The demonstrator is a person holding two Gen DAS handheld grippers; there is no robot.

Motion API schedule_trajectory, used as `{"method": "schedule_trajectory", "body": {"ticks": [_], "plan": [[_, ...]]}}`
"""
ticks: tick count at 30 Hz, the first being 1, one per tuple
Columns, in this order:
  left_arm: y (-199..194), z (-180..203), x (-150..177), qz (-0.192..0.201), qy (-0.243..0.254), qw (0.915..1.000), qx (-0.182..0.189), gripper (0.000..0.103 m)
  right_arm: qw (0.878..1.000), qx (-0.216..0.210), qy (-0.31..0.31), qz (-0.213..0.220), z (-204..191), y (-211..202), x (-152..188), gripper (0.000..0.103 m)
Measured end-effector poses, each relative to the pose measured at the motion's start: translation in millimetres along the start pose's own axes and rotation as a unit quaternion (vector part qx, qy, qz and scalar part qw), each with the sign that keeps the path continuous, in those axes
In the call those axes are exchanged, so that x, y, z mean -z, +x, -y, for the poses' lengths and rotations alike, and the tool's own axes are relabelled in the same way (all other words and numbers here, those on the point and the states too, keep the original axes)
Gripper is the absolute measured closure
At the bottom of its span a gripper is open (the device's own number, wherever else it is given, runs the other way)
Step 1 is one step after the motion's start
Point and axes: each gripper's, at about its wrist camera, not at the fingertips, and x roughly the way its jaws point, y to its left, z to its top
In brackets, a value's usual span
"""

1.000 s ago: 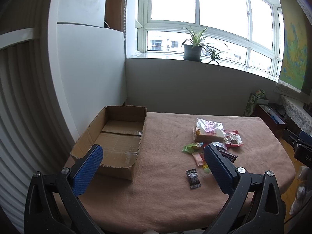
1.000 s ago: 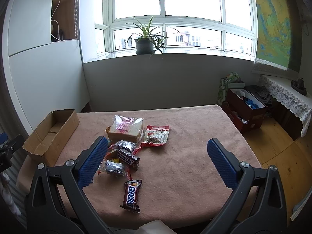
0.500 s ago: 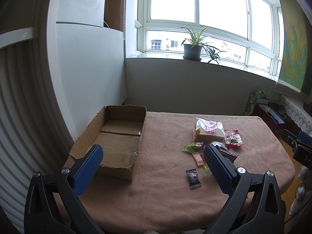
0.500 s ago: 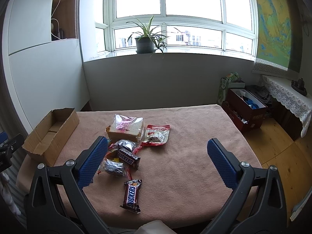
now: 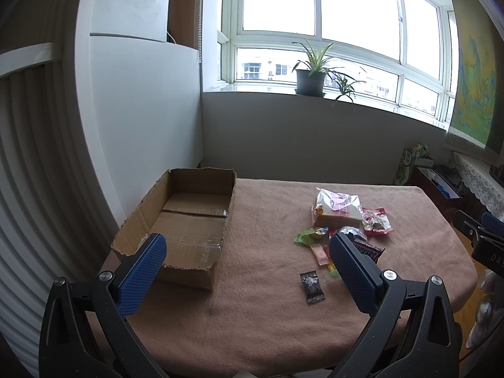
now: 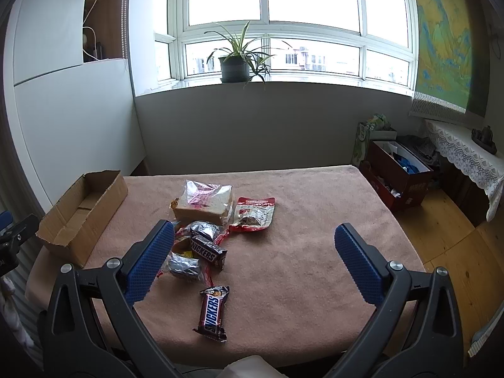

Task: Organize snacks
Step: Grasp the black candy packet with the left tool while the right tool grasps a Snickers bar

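No shift since before: crinkled, glossy snacks (image 6: 201, 236), both grippers' fingers (image 6: 151, 264) wide.

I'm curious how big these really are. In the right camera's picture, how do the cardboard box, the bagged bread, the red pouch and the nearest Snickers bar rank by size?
1. cardboard box
2. bagged bread
3 and 4. red pouch and nearest Snickers bar: they look alike, and the bar lies closer to the camera, so I won't rank them.

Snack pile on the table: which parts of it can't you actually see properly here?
- Left wrist view: the Snickers bar is half hidden behind a gripper finger.
- Right wrist view: the yellow snack is mostly covered by a finger.
- Small dark candy: label too small to read.
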Motion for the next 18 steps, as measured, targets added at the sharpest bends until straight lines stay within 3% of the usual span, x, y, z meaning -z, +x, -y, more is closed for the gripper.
{"method": "schedule_trajectory", "body": {"ticks": [18], "plan": [[15.9,-5.8,15.7,-0.027,0.0,0.9996,0.003,0.001,0.999,-0.007,-0.015,-0.042,5.0,16.2,26.0,0.0]]}}
